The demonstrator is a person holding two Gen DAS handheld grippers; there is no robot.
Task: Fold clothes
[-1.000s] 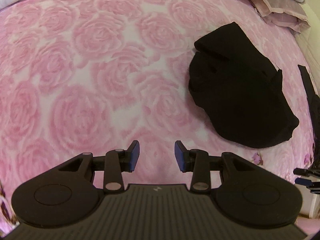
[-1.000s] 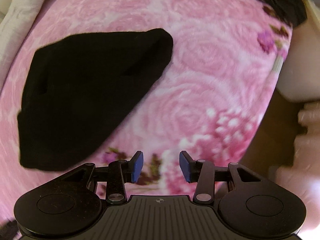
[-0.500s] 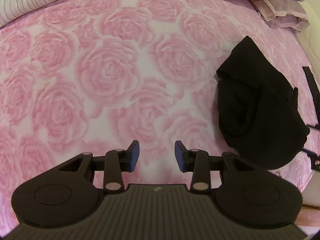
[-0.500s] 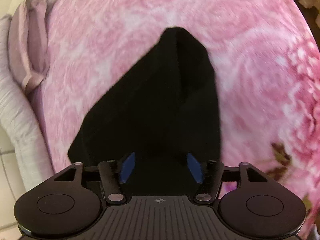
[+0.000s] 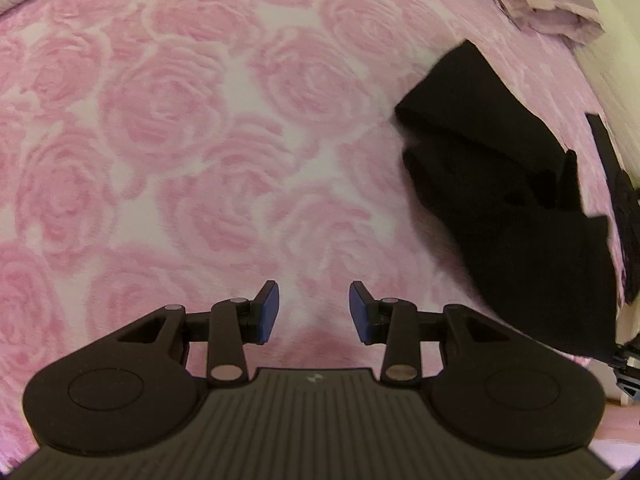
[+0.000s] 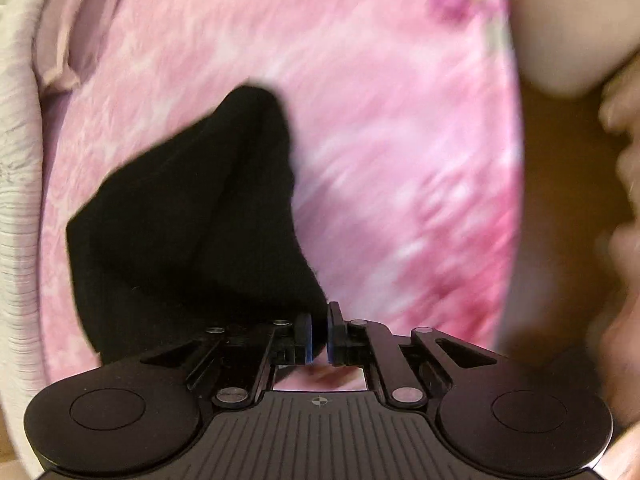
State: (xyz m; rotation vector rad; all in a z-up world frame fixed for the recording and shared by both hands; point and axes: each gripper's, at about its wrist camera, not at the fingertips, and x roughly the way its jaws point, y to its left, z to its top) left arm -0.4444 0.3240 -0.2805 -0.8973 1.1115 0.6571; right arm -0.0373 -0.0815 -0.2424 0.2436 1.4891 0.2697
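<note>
1. Two grippers are in play, and only your right gripper (image 6: 318, 338) has cloth: its blue pads are pressed nearly together on an edge of the black garment (image 6: 192, 232), which trails away to the left over the pink rose blanket (image 6: 380, 120).
2. Your left gripper (image 5: 313, 312) hangs spread wide over bare blanket, holding nothing, with the black garment (image 5: 516, 216) well off to its right.
3. Judging by the blur in the right wrist view, the held edge is on the move. Whether you are carrying it over for a fold or shifting the bundle aside, I cannot tell.
4. Keep the pinch firm. From here only a thin bit of fabric seems to sit between the pads, and soft knit could slip out under its own weight.
5. Lift just enough that the cloth clears the fuzzy blanket, which looks likely to drag on it.
6. Watch the far end, which looks bunched in overlapping layers in the left wrist view. A free corner there may want pinning with the left gripper so the fold lands square.
7. Mind the other dark cloth (image 5: 608, 152) at the bed's right edge. Keep the two apart.
</note>
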